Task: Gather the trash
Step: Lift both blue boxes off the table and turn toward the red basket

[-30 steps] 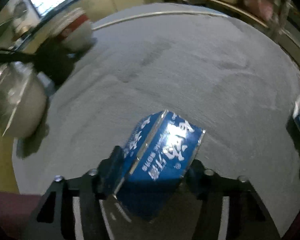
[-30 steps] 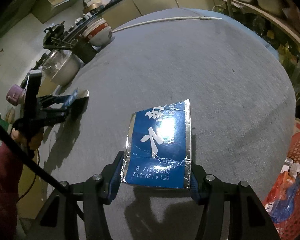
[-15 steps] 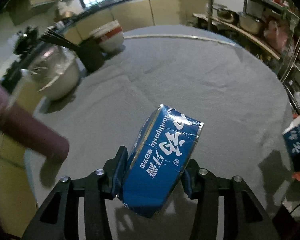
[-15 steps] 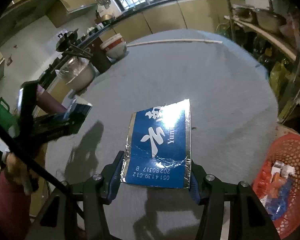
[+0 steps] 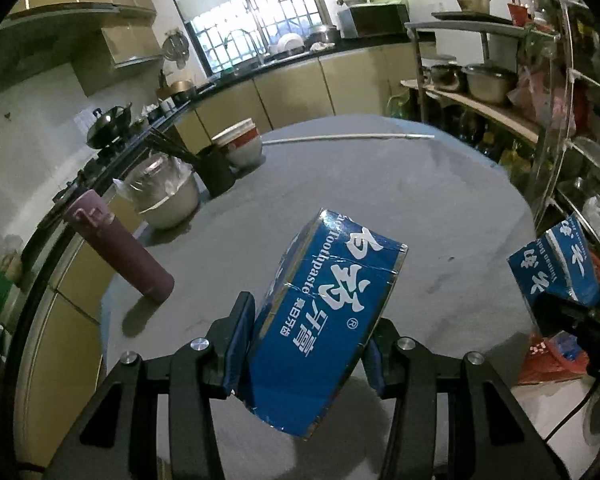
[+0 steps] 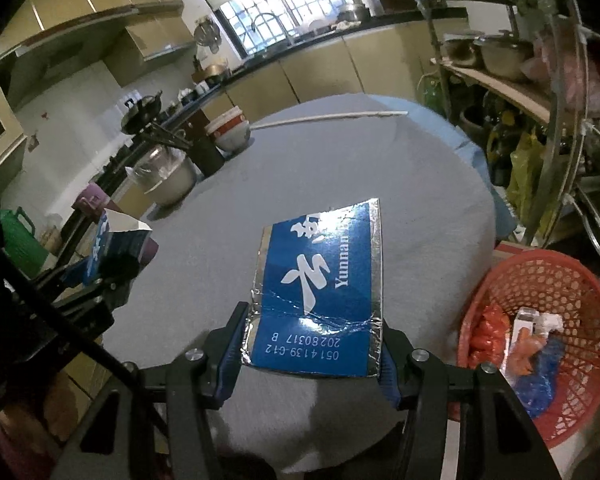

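Note:
My left gripper (image 5: 308,332) is shut on a blue toothpaste box (image 5: 332,304), held tilted above the round grey table (image 5: 380,200). A flattened blue box piece with silver edges (image 6: 320,272) sits clamped in my right gripper (image 6: 312,340), also raised over the table (image 6: 340,160). Each view catches the other gripper's box, the silver-edged piece at the right edge (image 5: 560,268) and the toothpaste box at the left edge (image 6: 116,244). A red mesh basket (image 6: 540,280) with wrappers inside stands low beside the table, to the right of my right gripper.
On the table's left side stand a purple flask (image 5: 120,256), a plastic-covered bowl (image 5: 168,200), a black chopstick holder (image 5: 216,168) and stacked red-and-white bowls (image 5: 240,144). A white stick (image 5: 340,136) lies at the far edge. Shelves with pots (image 5: 488,80) line the right.
Both grippers have lifted and drawn back from the table with their boxes still held. The left one moved more and rolled. The red basket has come into the right wrist view.

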A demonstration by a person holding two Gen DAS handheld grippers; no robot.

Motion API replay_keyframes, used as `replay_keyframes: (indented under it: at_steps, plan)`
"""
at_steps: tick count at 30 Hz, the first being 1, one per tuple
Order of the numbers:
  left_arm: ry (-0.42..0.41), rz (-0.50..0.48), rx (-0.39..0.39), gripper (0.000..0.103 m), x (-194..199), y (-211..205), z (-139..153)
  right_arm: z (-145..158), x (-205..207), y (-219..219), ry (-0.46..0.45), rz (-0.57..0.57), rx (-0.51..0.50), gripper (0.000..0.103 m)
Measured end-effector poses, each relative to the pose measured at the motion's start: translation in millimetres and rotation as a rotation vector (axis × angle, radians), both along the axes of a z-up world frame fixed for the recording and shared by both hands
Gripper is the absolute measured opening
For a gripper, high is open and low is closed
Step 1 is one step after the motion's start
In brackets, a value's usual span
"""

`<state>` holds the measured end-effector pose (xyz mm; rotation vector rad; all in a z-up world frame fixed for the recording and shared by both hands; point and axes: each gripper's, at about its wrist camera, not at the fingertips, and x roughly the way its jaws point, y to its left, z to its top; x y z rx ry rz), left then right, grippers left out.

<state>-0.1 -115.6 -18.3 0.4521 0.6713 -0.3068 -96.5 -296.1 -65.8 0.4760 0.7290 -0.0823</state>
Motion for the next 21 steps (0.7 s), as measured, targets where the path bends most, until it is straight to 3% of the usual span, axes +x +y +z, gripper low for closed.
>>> replay_keyframes:
  at_steps: [10,21]
  plan:
    - [-0.038,0.022,-0.008,0.051,-25.8,-5.3,10.1,-0.6,-19.1,-11.6,-0.043,-0.008,0.016,0.059]
    - [-0.031,0.02,0.003,0.051,-27.8,-12.0,3.9,-8.2,-20.3,-13.7,-0.049,-0.003,0.038,0.059]
